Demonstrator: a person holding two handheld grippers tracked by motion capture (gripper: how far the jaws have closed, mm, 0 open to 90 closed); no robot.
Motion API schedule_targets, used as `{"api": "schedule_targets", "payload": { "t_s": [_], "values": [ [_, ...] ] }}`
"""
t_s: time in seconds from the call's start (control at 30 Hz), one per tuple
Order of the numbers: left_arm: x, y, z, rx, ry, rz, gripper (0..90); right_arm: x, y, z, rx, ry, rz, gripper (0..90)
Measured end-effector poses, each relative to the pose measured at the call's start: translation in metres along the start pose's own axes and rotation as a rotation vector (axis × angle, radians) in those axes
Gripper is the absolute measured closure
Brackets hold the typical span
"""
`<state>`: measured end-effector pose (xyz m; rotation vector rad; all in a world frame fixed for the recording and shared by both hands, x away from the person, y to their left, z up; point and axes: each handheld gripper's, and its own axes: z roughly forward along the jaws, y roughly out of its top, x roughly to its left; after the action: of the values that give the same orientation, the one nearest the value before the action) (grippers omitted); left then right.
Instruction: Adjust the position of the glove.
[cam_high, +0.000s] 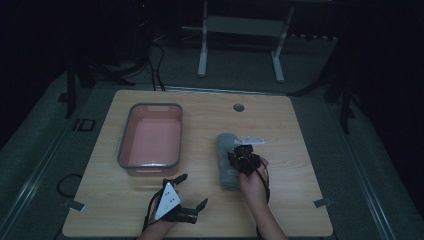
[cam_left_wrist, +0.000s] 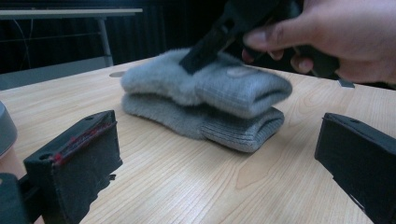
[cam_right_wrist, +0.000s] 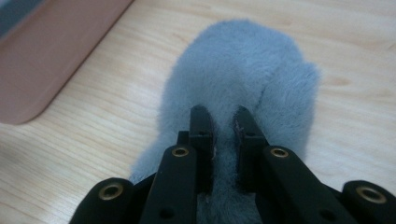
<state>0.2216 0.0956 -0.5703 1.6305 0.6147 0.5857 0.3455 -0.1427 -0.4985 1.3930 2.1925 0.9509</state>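
Note:
A grey fuzzy sock (cam_high: 226, 147) lies folded double on the wooden table (cam_high: 290, 130), right of centre. My right gripper (cam_high: 240, 155) reaches onto it from the near side, and its jaws are shut on a pinch of the top layer. In the right gripper view the two black jaws (cam_right_wrist: 223, 114) squeeze the grey sock (cam_right_wrist: 243, 60) between them. The left gripper view looks across at the sock (cam_left_wrist: 205, 102), its upper fold lifted slightly under the right gripper (cam_left_wrist: 201, 53) and the hand. My left gripper (cam_high: 192, 190) rests near the front edge, jaws (cam_left_wrist: 215, 130) wide open and holding nothing.
A pink tub with a grey rim (cam_high: 150, 106) stands on the left half of the table, its corner also in the right gripper view (cam_right_wrist: 46, 56). A round cable hole (cam_high: 238, 107) sits near the far edge. A white frame's legs (cam_high: 202, 55) stand beyond the table.

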Motion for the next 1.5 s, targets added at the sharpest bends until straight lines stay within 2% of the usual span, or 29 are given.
{"api": "schedule_targets", "payload": {
  "t_s": [0.2, 0.33, 0.47, 0.7, 0.9, 1.0, 1.07, 1.13, 1.17, 1.23, 1.3, 1.33, 1.5],
  "values": [
    [0.000, 0.000, 0.000, -0.001, 0.000, -0.001, 0.3, -0.001, -0.005, 0.009, 0.022, -0.009, -0.012, 79.2],
    [0.000, 0.000, 0.000, -0.001, 0.000, -0.001, 0.3, -0.003, -0.010, 0.016, 0.052, 0.004, 0.000, 72.6],
    [0.000, 0.000, 0.000, -0.002, -0.001, -0.002, 0.3, -0.004, -0.014, 0.019, 0.057, 0.013, -0.005, 64.3],
    [0.000, 0.000, 0.000, 0.001, 0.001, -0.004, 0.3, -0.010, -0.015, 0.020, 0.063, 0.069, 0.025, 54.1],
    [0.000, 0.000, 0.001, 0.010, 0.019, -0.018, 0.3, -0.011, -0.012, 0.018, 0.081, 0.117, 0.008, 42.8],
    [-0.001, 0.001, 0.002, 0.031, 0.025, -0.014, 0.3, -0.012, -0.007, 0.011, 0.067, 0.136, 0.004, 37.2],
    [-0.002, 0.002, 0.003, 0.052, 0.031, -0.013, 0.3, -0.013, -0.002, 0.002, 0.048, 0.161, 0.001, 30.3],
    [-0.003, 0.003, 0.005, 0.093, 0.027, -0.029, 0.3, -0.016, 0.001, -0.005, 0.046, 0.181, -0.005, 23.9],
    [-0.004, 0.004, 0.006, 0.109, 0.030, -0.036, 0.3, -0.018, 0.002, -0.010, 0.038, 0.196, -0.025, 20.9],
    [-0.003, 0.006, 0.008, 0.125, 0.006, -0.079, 0.3, -0.023, 0.003, -0.017, 0.014, 0.215, -0.022, 18.3],
    [-0.003, 0.009, 0.009, 0.137, -0.008, -0.109, 0.3, -0.029, 0.002, -0.024, 0.004, 0.210, -0.041, 14.1],
    [-0.002, 0.012, 0.009, 0.136, -0.020, -0.121, 0.3, -0.031, 0.002, -0.026, 0.002, 0.208, -0.047, 14.9],
    [0.002, 0.024, 0.014, 0.160, -0.032, -0.144, 0.3, -0.048, -0.008, -0.026, -0.027, 0.181, -0.104, 14.6]
  ]
}}
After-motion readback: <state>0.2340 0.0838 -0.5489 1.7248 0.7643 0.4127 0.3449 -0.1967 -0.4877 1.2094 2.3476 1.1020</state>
